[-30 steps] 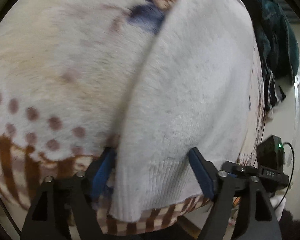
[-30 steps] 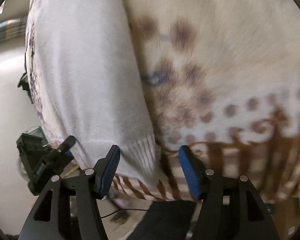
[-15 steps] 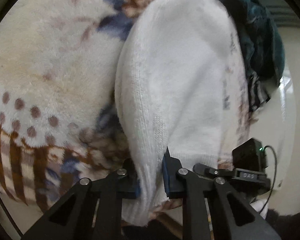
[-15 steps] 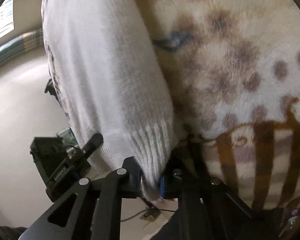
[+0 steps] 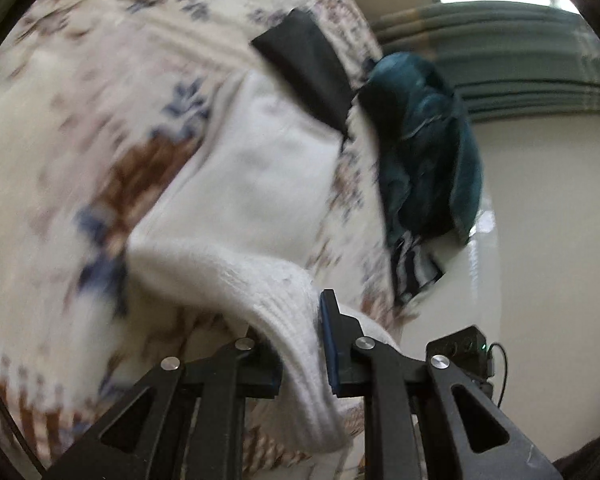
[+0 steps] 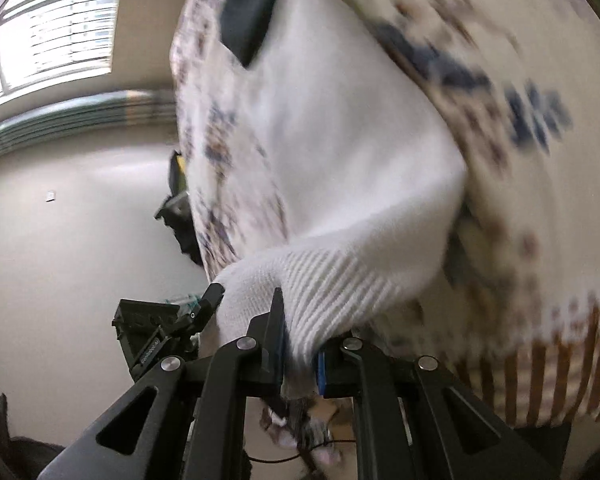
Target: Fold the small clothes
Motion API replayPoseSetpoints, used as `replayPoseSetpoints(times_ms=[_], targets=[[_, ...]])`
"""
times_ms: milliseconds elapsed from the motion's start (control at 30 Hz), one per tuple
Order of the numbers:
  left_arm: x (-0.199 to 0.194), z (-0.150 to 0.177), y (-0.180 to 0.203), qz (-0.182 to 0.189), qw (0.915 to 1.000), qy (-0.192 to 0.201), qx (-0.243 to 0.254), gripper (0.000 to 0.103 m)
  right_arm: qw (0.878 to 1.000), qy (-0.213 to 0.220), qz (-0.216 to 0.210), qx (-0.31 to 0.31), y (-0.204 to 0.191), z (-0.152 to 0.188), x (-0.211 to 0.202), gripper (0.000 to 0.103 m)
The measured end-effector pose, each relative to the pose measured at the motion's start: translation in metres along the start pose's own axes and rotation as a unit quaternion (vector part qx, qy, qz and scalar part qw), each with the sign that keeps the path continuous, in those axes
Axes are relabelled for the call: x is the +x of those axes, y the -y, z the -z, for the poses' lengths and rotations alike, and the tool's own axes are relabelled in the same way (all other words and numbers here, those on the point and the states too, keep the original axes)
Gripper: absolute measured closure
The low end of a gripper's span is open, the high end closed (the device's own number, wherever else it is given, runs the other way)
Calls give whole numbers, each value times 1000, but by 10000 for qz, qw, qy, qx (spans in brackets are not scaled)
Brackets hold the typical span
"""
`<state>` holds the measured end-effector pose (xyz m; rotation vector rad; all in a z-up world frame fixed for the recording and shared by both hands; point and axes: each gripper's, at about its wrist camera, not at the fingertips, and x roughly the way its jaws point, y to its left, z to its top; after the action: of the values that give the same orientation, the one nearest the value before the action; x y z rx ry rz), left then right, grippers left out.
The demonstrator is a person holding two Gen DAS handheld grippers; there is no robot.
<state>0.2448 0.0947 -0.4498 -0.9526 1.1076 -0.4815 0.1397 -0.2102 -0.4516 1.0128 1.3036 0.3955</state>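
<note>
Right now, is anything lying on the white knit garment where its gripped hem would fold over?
Yes. A flat black fabric piece lies across the far end of the white knit garment. Both the left gripper and right gripper already clamp the ribbed hem.

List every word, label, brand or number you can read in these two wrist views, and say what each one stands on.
None can be read.
Black device beside the white knit garment: white lettering on its side, too small and tilted to read.
Black device with the green light: no legible marking.
Patterned blanket: only floral and striped motifs, blurred, no text.
</note>
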Motion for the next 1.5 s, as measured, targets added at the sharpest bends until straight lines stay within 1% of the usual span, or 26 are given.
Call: replayPoseSetpoints(times_ms=[233,367,400,433,467,533,600,633,667,700,733,767,833,867,933,967,1000,1033,1067,1100,1133,1167,1200,1267,1367,1500], targets=[[46,-111,16,22,9997,230,60,89,9963,710,20,-482,-63,-113,-7,91],[90,-171,7,45,9999,-6,-165,86,9939,919,208,-570,-70,-188,5,91],[100,-183,3,10,9996,-96,-274,82,9946,875,243,-498,-67,-208,12,91],[112,-198,-4,100,9988,-187,-437,69,9945,895,353,-417,-65,-224,19,91],[118,-209,-9,158,9982,-159,-555,48,9946,910,410,-299,-61,-246,25,88],[118,-229,-16,342,9968,55,-724,39,9963,827,232,-25,-49,-282,34,86],[114,-245,-21,393,9952,251,-863,39,9964,818,42,205,-43,-310,42,80],[110,-251,-21,302,9957,344,-801,38,9956,901,-70,241,-43,-319,40,64],[107,-253,-18,170,9969,386,-661,38,9947,985,-192,242,-45,-325,36,53],[105,-254,-10,-100,9986,393,-343,38,9936,1067,-325,181,-48,-329,29,40],[105,-252,0,-515,9981,315,110,38,9930,1128,-352,83,-50,-329,23,35],[108,-251,8,-872,9949,234,453,38,9925,1213,-133,-115,-55,-329,13,32],[120,-237,27,-1487,9801,-38,1312,38,9899,1263,487,-417,-59,-324,4,32],[131,-227,35,-1803,9678,-258,1736,38,9861,1261,883,-626,-61,-320,2,32],[148,-213,40,-2074,9512,-477,2233,38,9798,1164,1349,-904,-60,-314,7,32],[156,-206,42,-2300,9395,-529,2481,40,9752,1074,1629,-1040,-60,-313,13,32],[165,-199,44,-2448,9280,-601,2744,40,9711,1024,1824,-1148,-58,-311,19,33],[172,-193,44,-2456,9216,-644,2936,55,9661,945,2013,-1314,-57,-309,28,33],[177,-190,43,-2487,9172,-698,3033,96,9605,849,2222,-1446,-56,-308,37,36],[185,-185,41,-2573,9098,-802,3157,100,9574,782,2318,-1534,-56,-305,43,45],[186,-184,40,-2574,9083,-745,3213,101,9554,666,2371,-1631,-56,-306,54,50],[182,-182,39,-2572,9074,-605,3267,101,9518,527,2454,-1761,-55,-303,64,72],[178,-183,39,-2567,9082,-520,3263,101,9450,466,2628,-1892,-56,-303,74,98],[162,-189,38,-2538,9153,-247,3117,101,9350,572,2856,-2023,-58,-303,82,98],[143,-207,30,-2606,9244,94,2784,101,9313,920,2904,-1999,-63,-302,70,99],[137,-225,7,-2700,9341,120,2331,101,9307,1317,2920,-1764,-65,-307,44,99]])
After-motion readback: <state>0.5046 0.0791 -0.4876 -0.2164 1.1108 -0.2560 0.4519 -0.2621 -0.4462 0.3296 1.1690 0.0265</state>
